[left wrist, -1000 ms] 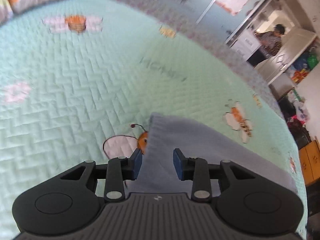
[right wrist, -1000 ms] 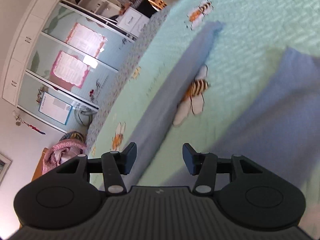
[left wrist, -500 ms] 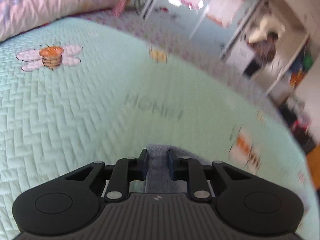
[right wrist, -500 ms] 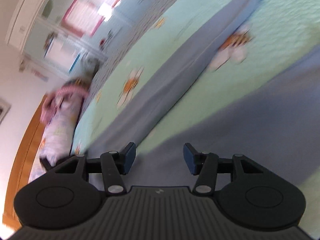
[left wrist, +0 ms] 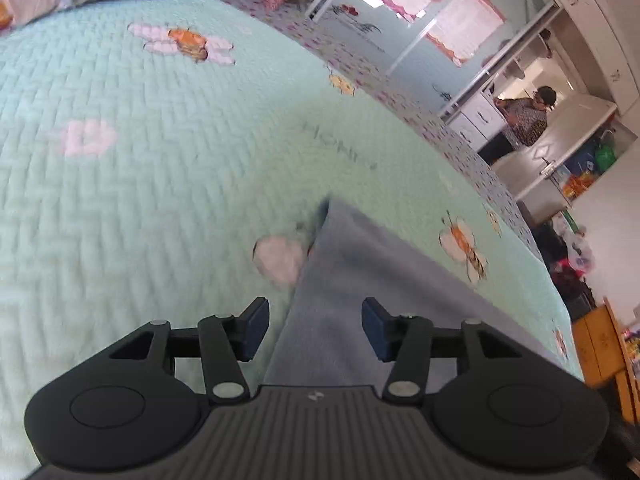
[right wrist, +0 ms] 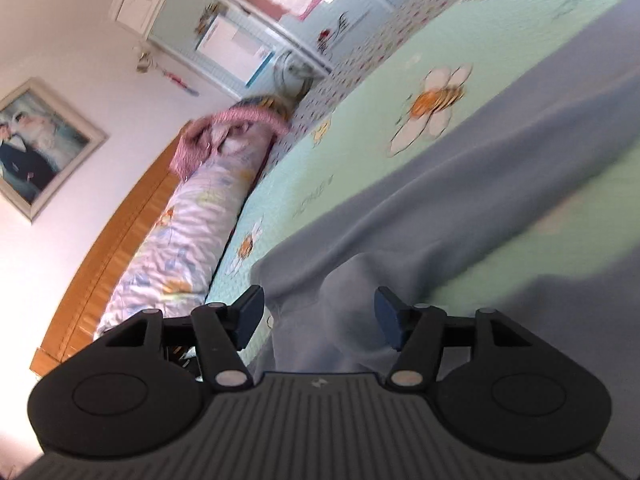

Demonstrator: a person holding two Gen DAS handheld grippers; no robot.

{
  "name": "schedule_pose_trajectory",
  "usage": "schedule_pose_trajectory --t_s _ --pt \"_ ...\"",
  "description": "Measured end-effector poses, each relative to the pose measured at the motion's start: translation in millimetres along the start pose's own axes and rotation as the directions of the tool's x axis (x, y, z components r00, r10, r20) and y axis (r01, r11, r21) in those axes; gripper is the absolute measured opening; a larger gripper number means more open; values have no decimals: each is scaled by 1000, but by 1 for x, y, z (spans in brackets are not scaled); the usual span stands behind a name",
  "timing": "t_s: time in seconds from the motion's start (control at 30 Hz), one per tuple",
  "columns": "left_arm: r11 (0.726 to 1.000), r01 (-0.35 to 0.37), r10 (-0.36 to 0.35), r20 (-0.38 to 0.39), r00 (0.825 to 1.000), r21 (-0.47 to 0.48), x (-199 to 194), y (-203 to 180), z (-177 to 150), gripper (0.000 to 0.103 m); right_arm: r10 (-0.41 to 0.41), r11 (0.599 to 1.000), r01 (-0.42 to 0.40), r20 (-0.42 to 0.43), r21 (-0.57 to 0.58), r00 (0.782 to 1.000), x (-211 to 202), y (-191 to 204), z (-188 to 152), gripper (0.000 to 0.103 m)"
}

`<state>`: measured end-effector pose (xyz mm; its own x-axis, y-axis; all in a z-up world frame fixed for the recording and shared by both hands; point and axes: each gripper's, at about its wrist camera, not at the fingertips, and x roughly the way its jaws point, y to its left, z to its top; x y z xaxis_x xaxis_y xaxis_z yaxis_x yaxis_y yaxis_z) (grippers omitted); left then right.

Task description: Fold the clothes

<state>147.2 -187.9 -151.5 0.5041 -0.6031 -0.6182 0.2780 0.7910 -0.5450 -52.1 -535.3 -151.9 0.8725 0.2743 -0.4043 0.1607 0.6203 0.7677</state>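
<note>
A grey-blue garment [left wrist: 360, 280] lies flat on the mint quilted bedspread [left wrist: 140, 168]. Its corner points away in the left wrist view. My left gripper [left wrist: 316, 330] hovers over that end with its jaws opening; the cloth lies below the gap, and the pads do not press on it. In the right wrist view the same garment [right wrist: 460, 184] stretches across the bed with a raised fold close to the camera. My right gripper [right wrist: 320, 322] is over that fold, jaws opening, pads apart from the cloth.
A rolled floral duvet [right wrist: 188, 236] and pink cloth [right wrist: 224, 132] lie along the wooden headboard [right wrist: 108, 248]. A person [left wrist: 524, 120] stands by white cabinets beyond the bed. Wardrobe doors [left wrist: 432, 12] line the far wall. A framed picture [right wrist: 36, 144] hangs above the headboard.
My left gripper had closed on the garment's corner half a second ago and has now let it go, jaws wide. My right gripper swung sideways over the garment toward the headboard end and opened wider.
</note>
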Motion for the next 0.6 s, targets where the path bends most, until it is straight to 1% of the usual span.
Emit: schedule_pose_trajectory --t_s 0.07,0.1,0.17,0.2,0.3,0.37,0.43,0.5,0.6 --pt "999 -20 20 -16 1000 -26 -2 3 -3 54 -45 999 46 -92 6 995 32 -6 -10 63" --pt "999 -30 29 -23 999 -38 -4 4 -4 54 -64 998 64 -103 -2 993 36 -6 -15 61" --pt "999 -28 27 -28 999 -28 -11 -1 -12 54 -73 997 72 -79 -15 994 30 -2 -22 61" --pt "999 -28 27 -29 999 -24 -15 -4 -15 54 -65 998 64 -60 -10 996 20 0 -22 62" --pt "998 -49 50 17 999 -45 -31 -5 -40 54 -43 999 43 4 -1 999 -11 4 -22 63" --pt "991 -59 66 63 996 -118 -47 1 -59 54 -67 998 68 18 -13 998 -28 3 -22 63" --pt "977 -60 81 97 992 -206 -64 8 -76 54 -88 996 88 14 7 996 -48 -5 -24 63" --pt "967 -65 87 81 993 -247 -71 12 -86 54 -103 994 101 28 44 994 -75 -18 -29 63" --pt "949 -73 94 55 994 -306 -83 18 -102 54 -166 975 153 71 163 984 -129 -46 -41 63"
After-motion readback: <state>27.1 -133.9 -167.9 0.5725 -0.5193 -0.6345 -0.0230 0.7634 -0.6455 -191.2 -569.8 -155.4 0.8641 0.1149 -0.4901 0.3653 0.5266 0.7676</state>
